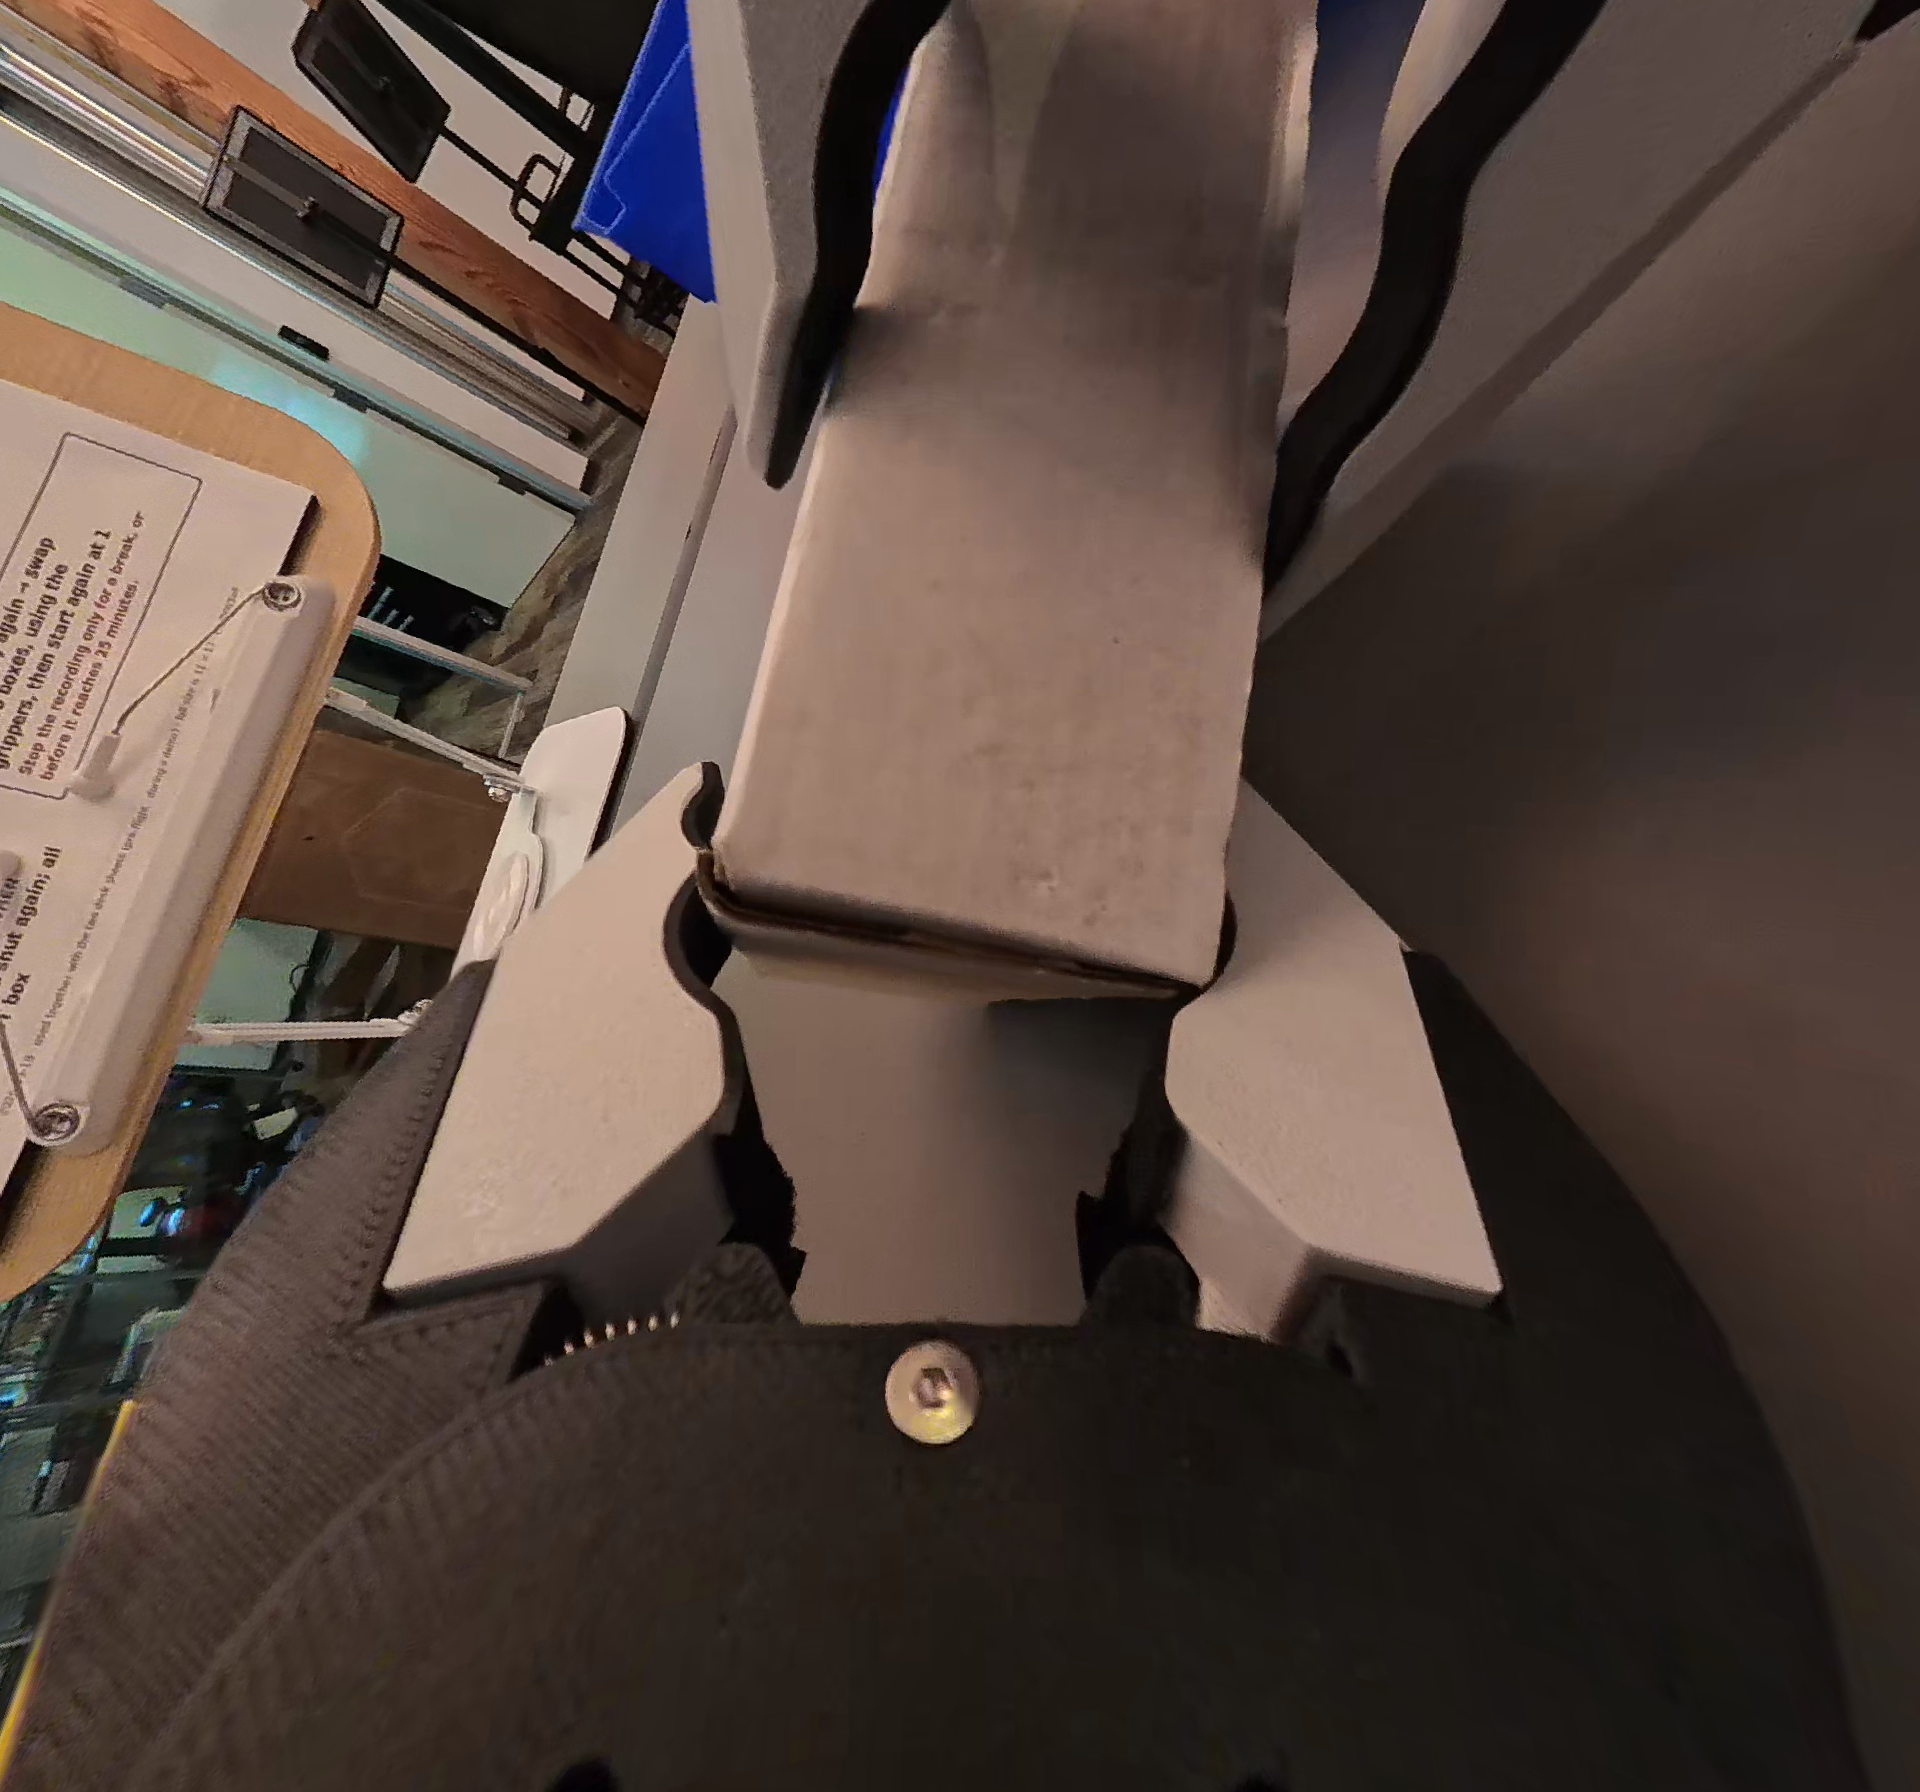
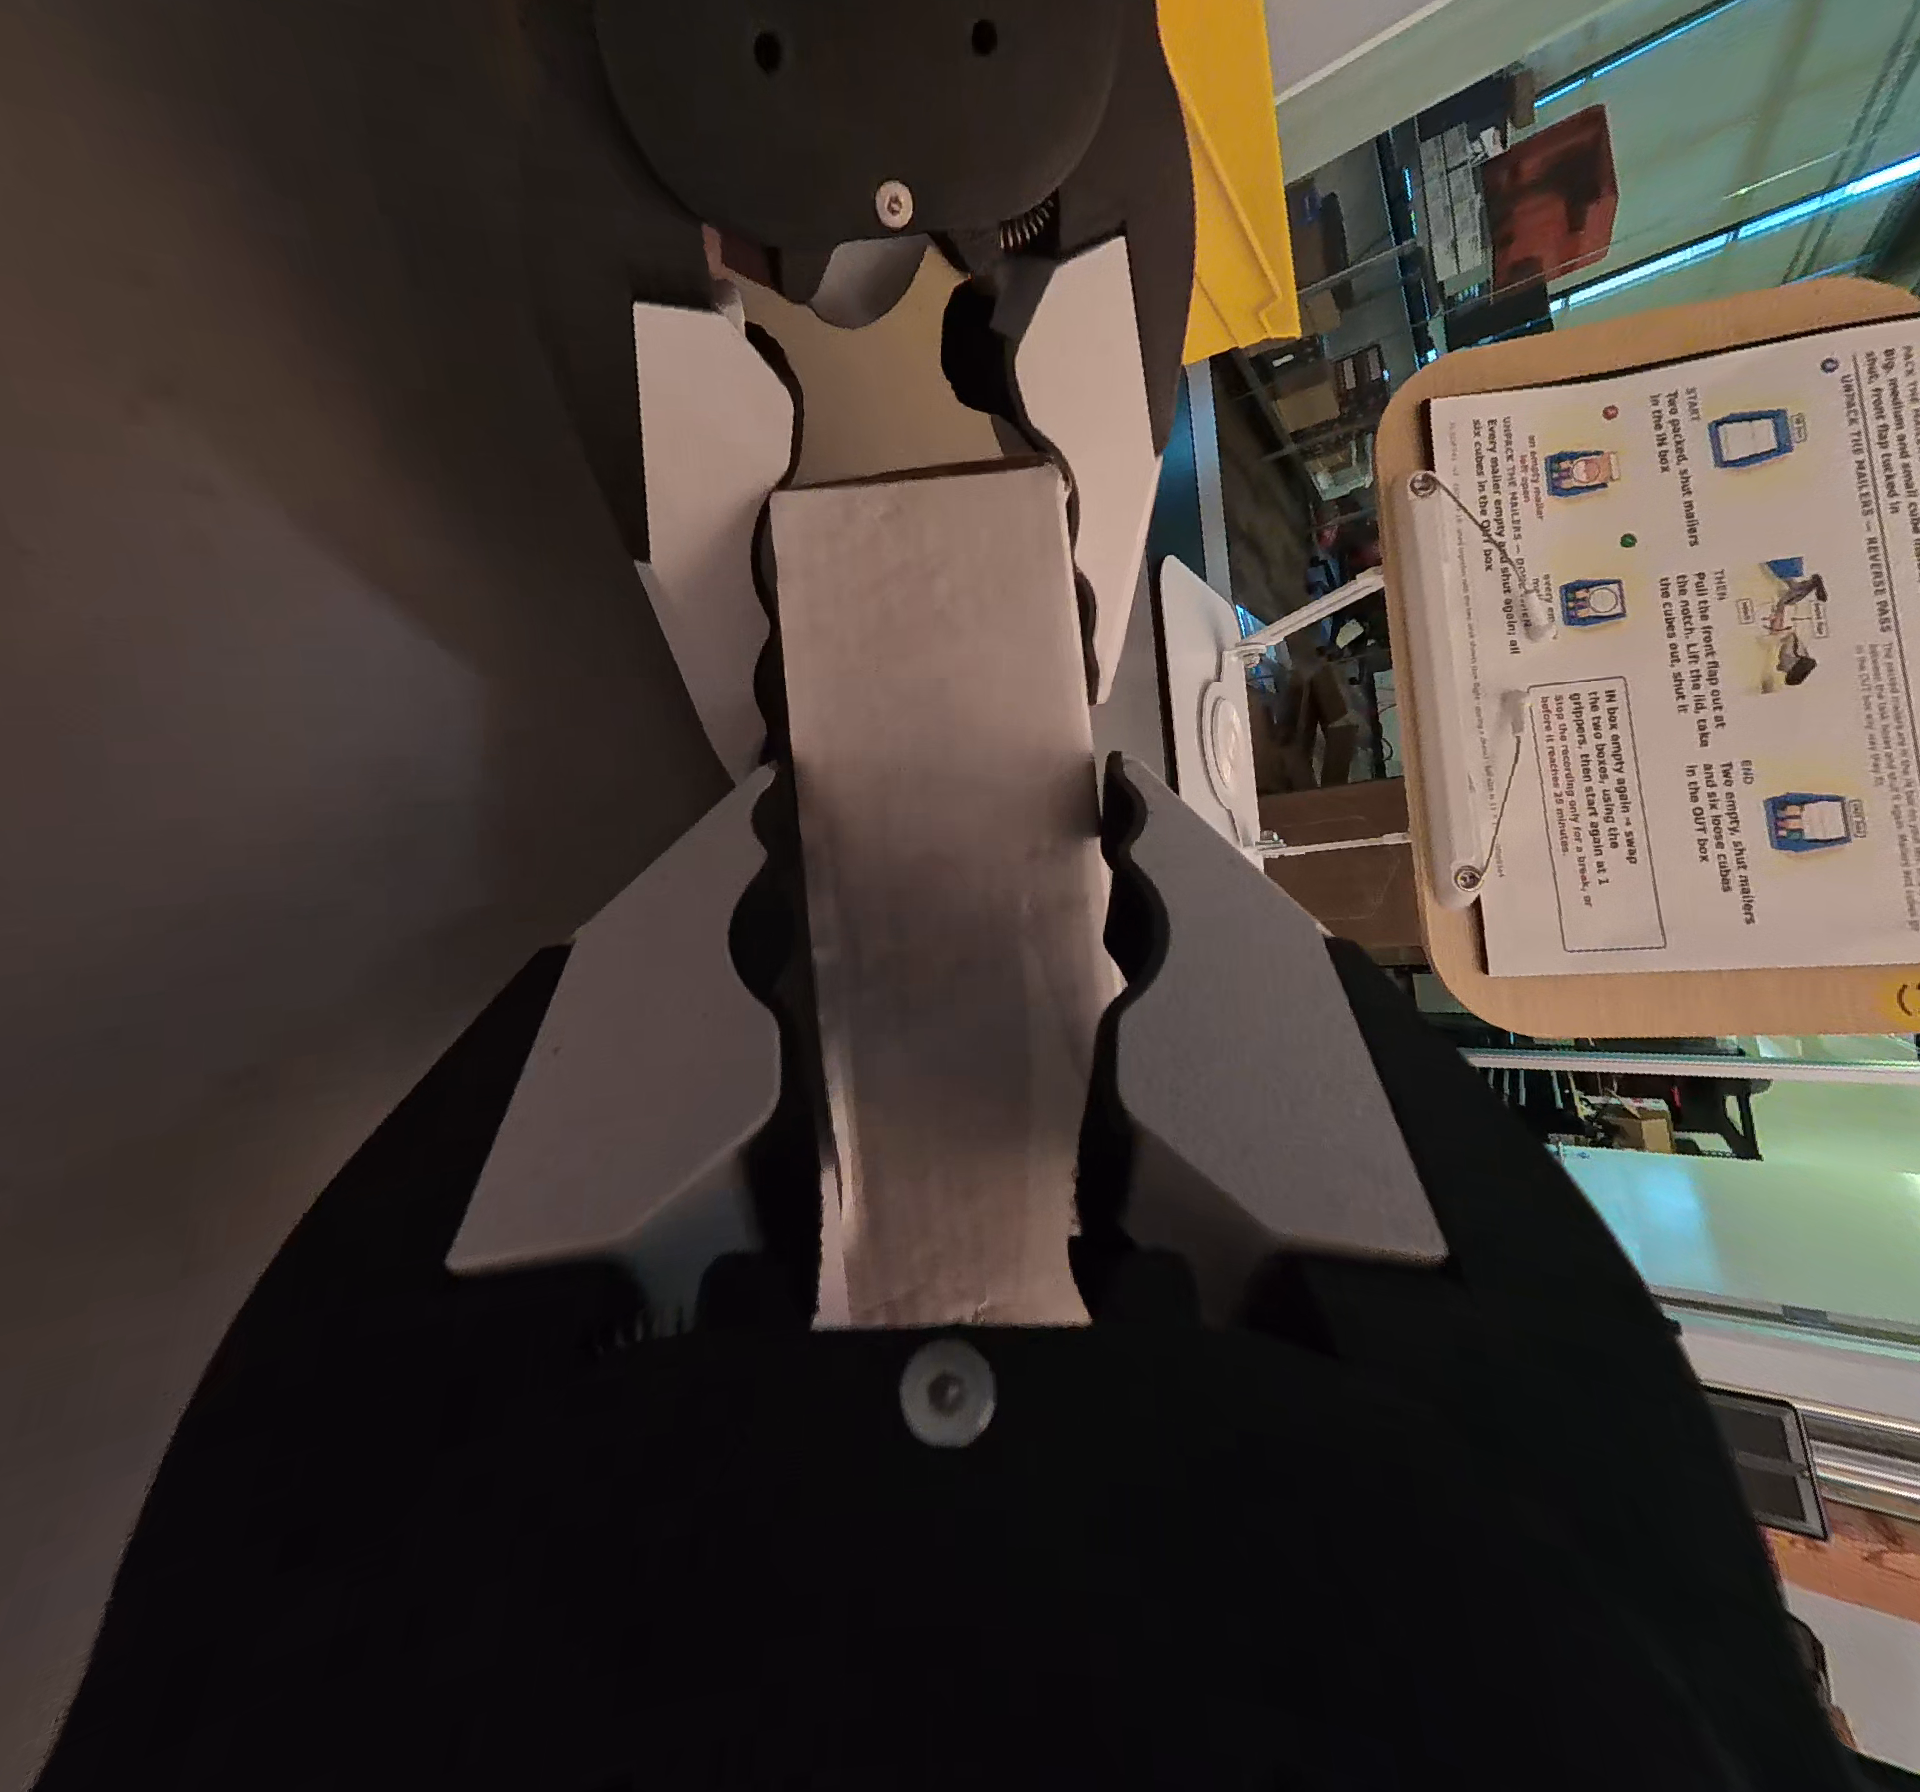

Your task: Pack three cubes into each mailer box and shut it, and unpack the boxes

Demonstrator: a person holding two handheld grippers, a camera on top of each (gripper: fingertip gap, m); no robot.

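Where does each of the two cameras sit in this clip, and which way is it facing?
Left wrist view: on the left gripper, looking along its fingers at the white mailer box clamped between them; the right gripper grips the far end, a blue bin behind.
Right wrist view: on the right gripper, facing back along the same box toward the left gripper; a yellow bin beyond.
Shared: box, both grippers, clipboard with instruction sheet.

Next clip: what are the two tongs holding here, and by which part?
One white mailer box, shut, gripped across its thin edge from opposite ends: left tongs on one end, right tongs on the other.
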